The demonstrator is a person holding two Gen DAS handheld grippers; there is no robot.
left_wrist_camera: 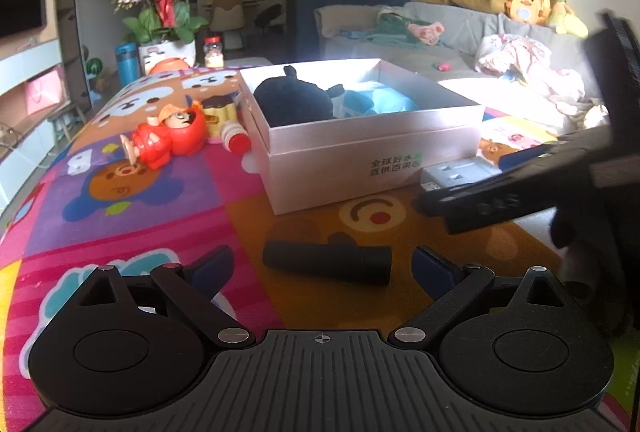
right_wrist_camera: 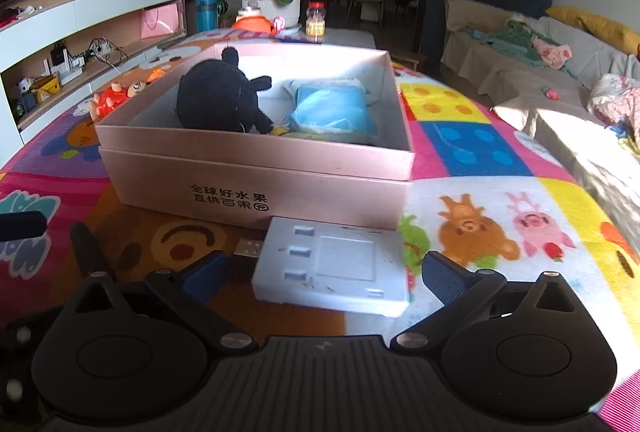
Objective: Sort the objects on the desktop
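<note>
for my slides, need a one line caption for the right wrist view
Open right gripper straddling a white power strip before a pink cardboard box.

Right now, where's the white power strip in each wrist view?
Left wrist: white power strip at right of centre, beside the box's near right corner, partly hidden by the right gripper.
Right wrist: low centre, lying flat between the open fingers.
Shared landmark: pink box with printed characters.

Black cylinder (left_wrist_camera: 327, 263) and white adapter (right_wrist_camera: 332, 264) lie beside box (right_wrist_camera: 256, 187).
</note>
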